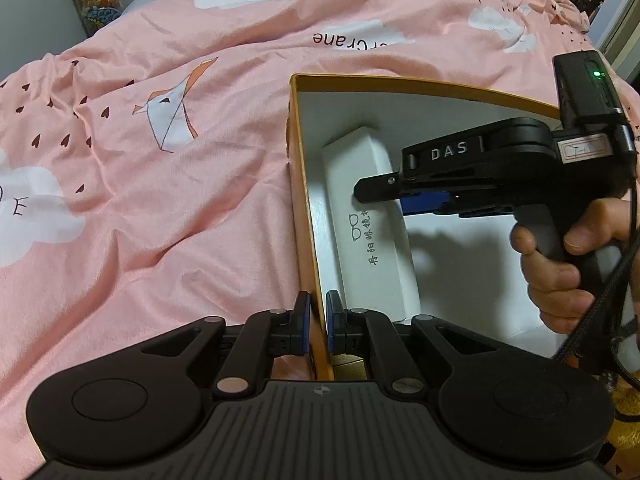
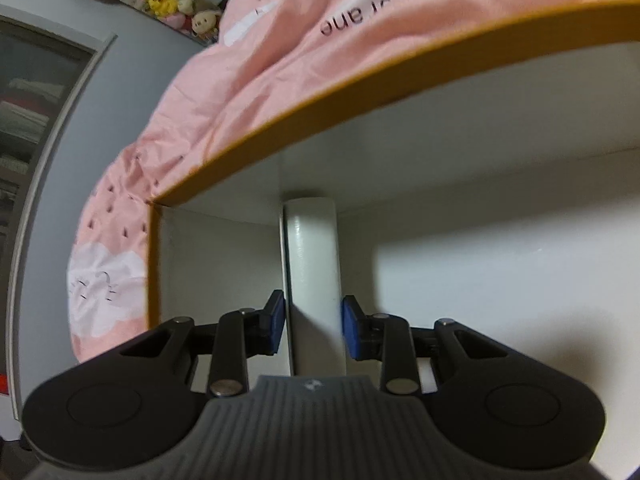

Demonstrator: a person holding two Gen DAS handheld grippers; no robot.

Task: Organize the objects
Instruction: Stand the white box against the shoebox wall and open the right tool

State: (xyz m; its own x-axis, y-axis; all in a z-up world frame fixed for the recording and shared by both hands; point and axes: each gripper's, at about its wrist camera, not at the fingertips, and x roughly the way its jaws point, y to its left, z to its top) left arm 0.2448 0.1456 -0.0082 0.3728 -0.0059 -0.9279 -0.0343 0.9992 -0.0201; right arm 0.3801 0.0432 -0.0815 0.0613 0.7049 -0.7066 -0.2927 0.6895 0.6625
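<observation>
A bed (image 1: 160, 208) draped in soft, creased pink fabric printed with white clouds and small dark hearts carries an open orange-rimmed cardboard box (image 1: 400, 84), its smooth white interior otherwise bare as far as both views show. Along the box's left wall lies a long, white, rigid case (image 1: 372, 240) with rounded ends and printed glasses artwork, apparently an eyeglass case, already down inside the box. The right hand-held gripper (image 2: 313, 326), gripped by a person's hand (image 1: 560, 264), reaches in from the right edge and has its blue pads partly closed against the case's sides. The left hand-held gripper (image 1: 317, 322) is clamped tight on the box's near-left wall, steadying it. The placing looks nearly done; what appears left is letting go of the case and withdrawing, with no other items in sight to sort.
</observation>
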